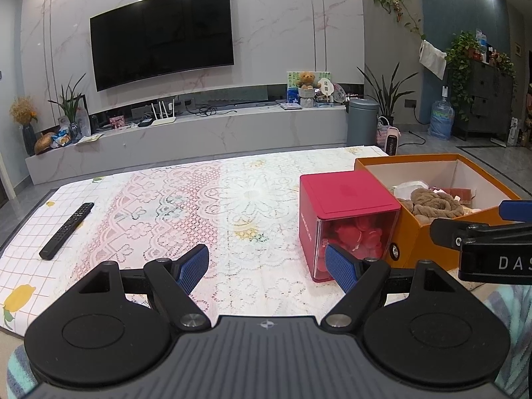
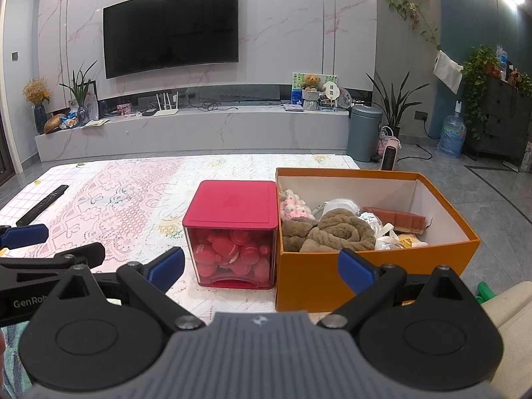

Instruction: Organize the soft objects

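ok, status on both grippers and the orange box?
Left gripper open, right gripper open, both empty. Brown plush towel inside orange cardboard box. Red-lidded cube beside it.

the left tongs [image 2: 23,242] are cut off at the right wrist view's 9 o'clock edge. the brown towel [image 2: 332,231] hides items beneath it in the orange box [image 2: 365,282]; package labels there are unreadable.

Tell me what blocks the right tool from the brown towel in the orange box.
Only the box's near wall stands between the open right tool and the brown towel; the box has no lid, so nothing blocks from above.
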